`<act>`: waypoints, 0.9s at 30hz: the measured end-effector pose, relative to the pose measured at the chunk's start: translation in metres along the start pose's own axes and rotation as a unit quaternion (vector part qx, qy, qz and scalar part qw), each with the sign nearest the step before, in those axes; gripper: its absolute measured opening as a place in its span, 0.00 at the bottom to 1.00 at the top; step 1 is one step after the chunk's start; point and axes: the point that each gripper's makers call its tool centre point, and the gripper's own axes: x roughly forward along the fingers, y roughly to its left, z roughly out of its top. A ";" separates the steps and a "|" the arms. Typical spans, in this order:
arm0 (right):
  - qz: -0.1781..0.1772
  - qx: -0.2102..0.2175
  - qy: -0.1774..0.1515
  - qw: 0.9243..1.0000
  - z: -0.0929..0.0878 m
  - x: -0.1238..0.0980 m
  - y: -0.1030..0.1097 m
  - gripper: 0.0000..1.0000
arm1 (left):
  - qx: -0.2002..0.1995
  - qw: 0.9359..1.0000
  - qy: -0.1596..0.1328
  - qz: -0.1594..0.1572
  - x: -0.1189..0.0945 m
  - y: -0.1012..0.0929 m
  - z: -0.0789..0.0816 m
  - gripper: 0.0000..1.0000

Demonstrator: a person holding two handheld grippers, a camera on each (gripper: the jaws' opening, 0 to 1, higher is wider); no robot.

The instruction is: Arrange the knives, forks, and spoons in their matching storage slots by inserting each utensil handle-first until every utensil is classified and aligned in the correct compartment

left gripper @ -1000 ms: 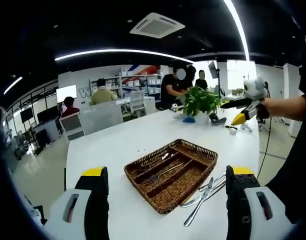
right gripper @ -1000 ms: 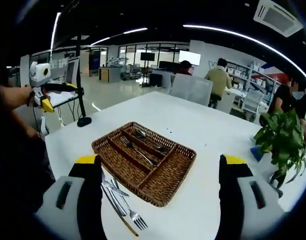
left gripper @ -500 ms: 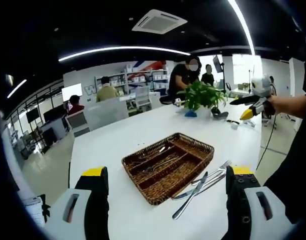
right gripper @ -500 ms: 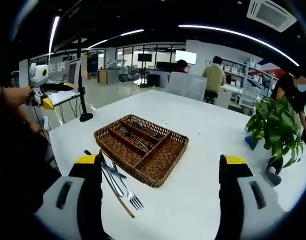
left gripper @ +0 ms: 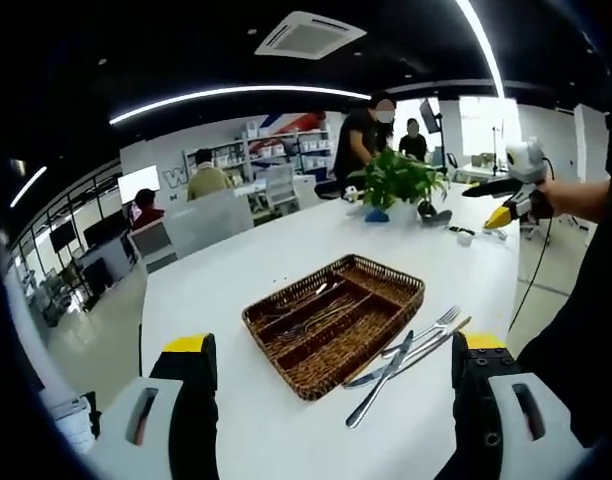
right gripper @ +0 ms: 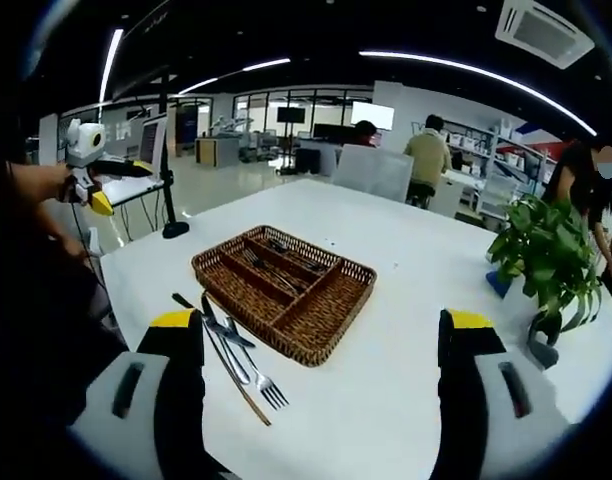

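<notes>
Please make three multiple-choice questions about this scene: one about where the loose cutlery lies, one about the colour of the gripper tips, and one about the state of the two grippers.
1. Where does the loose cutlery lie?
A. On the table beside the basket
B. Inside the plant pot
C. On a chair

2. What colour are the tips of the gripper jaws?
A. Red
B. Yellow
C. Green

3. In what state are the two grippers?
A. Both shut on a fork
B. One open, one shut on a knife
C. Both open, holding nothing

Answers:
1. A: the pieces rest on the white table, just outside the wall of the basket.
2. B: the left gripper and the right gripper both have yellow caps on their jaws.
3. C: in each view the jaws stand wide apart with nothing between them.
</notes>
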 end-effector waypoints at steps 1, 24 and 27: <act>-0.001 -0.001 0.000 1.000 0.000 0.002 -0.001 1.00 | 0.005 1.000 0.003 -0.004 0.001 0.001 0.001 0.99; -0.015 0.009 0.015 1.000 0.000 0.011 -0.009 1.00 | 0.067 0.992 0.078 -0.077 0.058 0.001 -0.019 0.97; -0.016 0.007 0.019 1.000 -0.004 0.010 -0.010 1.00 | 0.083 0.989 0.091 -0.086 0.062 -0.004 -0.024 0.96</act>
